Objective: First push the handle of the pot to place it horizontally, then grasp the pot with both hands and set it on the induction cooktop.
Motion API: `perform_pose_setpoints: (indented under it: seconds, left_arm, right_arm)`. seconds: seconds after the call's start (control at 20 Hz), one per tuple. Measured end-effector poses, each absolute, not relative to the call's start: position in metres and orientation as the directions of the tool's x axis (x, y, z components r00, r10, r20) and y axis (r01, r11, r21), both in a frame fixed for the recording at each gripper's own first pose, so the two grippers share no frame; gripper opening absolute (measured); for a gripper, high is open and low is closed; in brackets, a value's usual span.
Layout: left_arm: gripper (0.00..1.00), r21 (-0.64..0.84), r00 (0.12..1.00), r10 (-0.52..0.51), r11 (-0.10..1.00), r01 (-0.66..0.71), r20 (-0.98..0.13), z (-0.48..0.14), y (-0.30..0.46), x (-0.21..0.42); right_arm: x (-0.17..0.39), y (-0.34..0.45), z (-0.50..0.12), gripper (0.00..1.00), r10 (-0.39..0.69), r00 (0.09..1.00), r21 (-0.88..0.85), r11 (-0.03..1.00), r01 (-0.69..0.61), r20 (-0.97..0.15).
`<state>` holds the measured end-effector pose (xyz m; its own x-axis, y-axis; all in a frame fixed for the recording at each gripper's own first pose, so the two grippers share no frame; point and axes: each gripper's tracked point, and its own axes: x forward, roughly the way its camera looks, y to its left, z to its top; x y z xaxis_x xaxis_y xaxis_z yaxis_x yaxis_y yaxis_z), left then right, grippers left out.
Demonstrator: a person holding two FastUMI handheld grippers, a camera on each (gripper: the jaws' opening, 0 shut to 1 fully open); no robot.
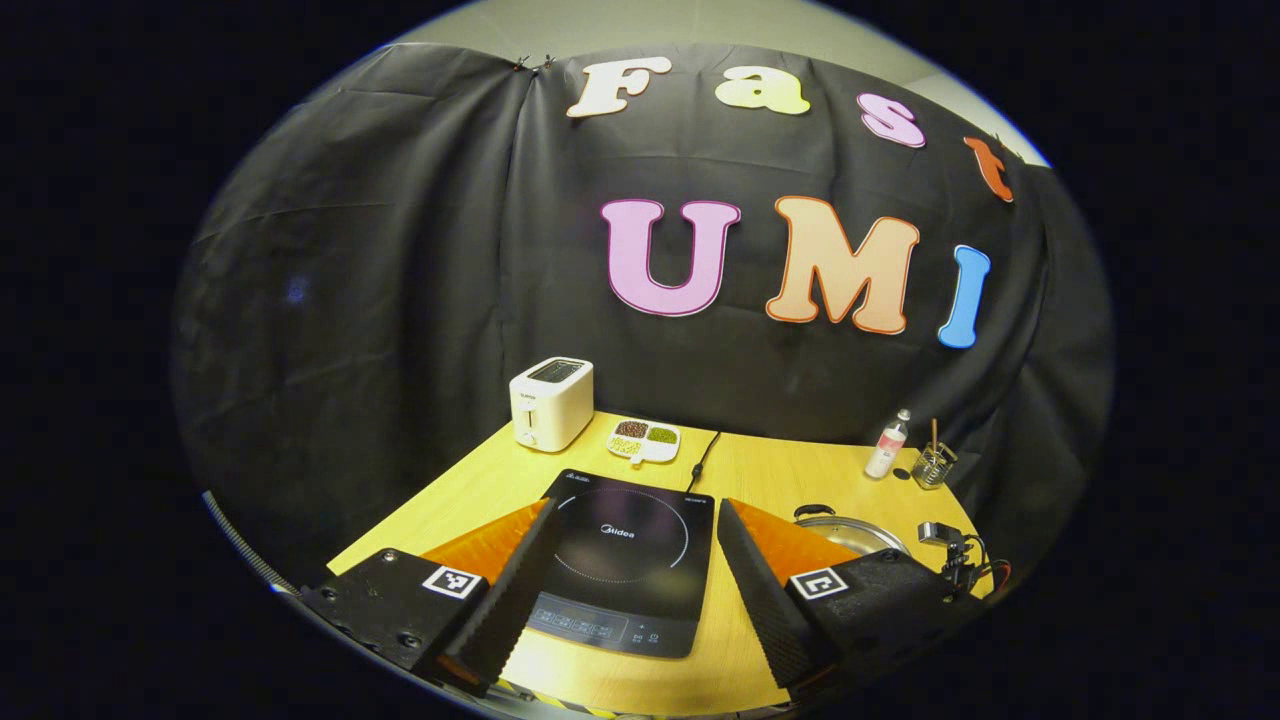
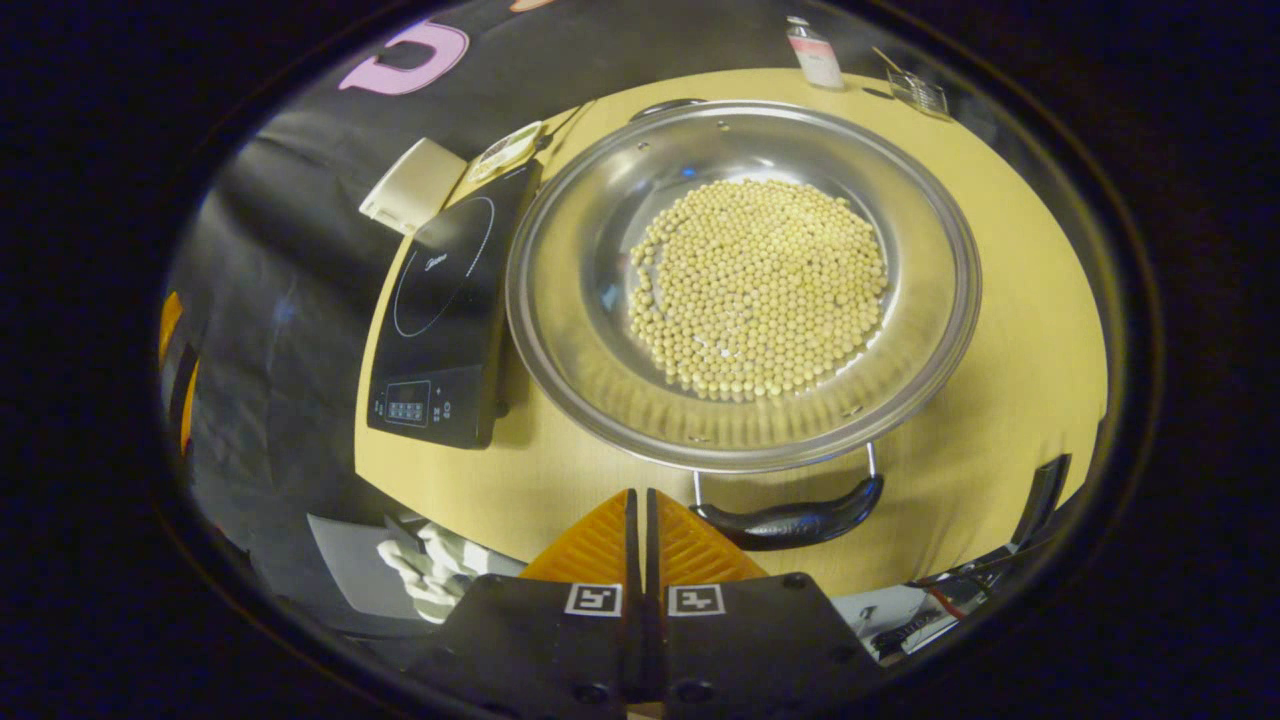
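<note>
Two grippers are in our hands, and they stand quite differently. In the left gripper view, our left gripper (image 1: 628,585) hangs above the near edge of the desk (image 1: 760,470) with its fingers spread wide apart, holding nothing; between them we see the black induction cooktop (image 1: 625,560) lying flat on the desk. Behind the cooktop stand a white toaster (image 1: 551,403) and, just beside it, a small white dish of beans (image 1: 644,439). Far to the right we see a small bottle (image 1: 887,446) and a glass holder (image 1: 933,465) near the desk's back corner, and the rim of the pot (image 1: 850,532) peeks out behind the right-hand finger. In the right gripper view, our right gripper (image 2: 641,520) has its fingers pressed together with nothing between them, and it hovers over the desk's near edge just to the left of the pot's dark near handle (image 2: 790,520); we cannot tell whether it touches the handle. That handle lies roughly level, sticking out from the rim toward us. The steel pot (image 2: 742,285) sits on the desk just to the right of the cooktop (image 2: 445,310), its rim overlapping the cooktop's edge in this view, and pale round beans (image 2: 760,285) cover its bottom.
</note>
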<state>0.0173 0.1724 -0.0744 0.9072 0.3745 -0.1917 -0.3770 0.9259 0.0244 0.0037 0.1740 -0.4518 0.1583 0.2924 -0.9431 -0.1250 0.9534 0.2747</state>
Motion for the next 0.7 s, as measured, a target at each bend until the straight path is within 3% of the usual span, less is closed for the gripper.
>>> perform_pose_setpoints:
  seconds: [0.25,0.3,0.4,0.7]
  left_arm:
    - [0.93,0.037,0.901,0.392,0.919,-0.392,-0.184,-0.072,0.157,0.035]
    - [0.96,0.041,0.901,0.391,0.919,-0.391,-0.189,-0.073,0.154,0.037]
    - [0.93,0.044,0.900,0.386,0.922,-0.385,-0.201,-0.074,0.145,0.042]
    - [0.96,0.061,0.895,0.397,0.917,-0.393,-0.204,-0.076,0.130,0.048]
  right_arm:
    - [0.017,0.135,-0.449,0.03,0.248,0.131,0.227,0.961,-0.157,-0.960]
    - [0.019,0.128,-0.447,0.03,0.248,0.130,0.227,0.961,-0.158,-0.960]
    - [0.024,0.113,-0.447,0.03,0.243,0.128,0.223,0.963,-0.153,-0.961]
    - [0.046,0.063,-0.446,0.03,0.174,0.144,0.159,0.981,-0.110,-0.974]
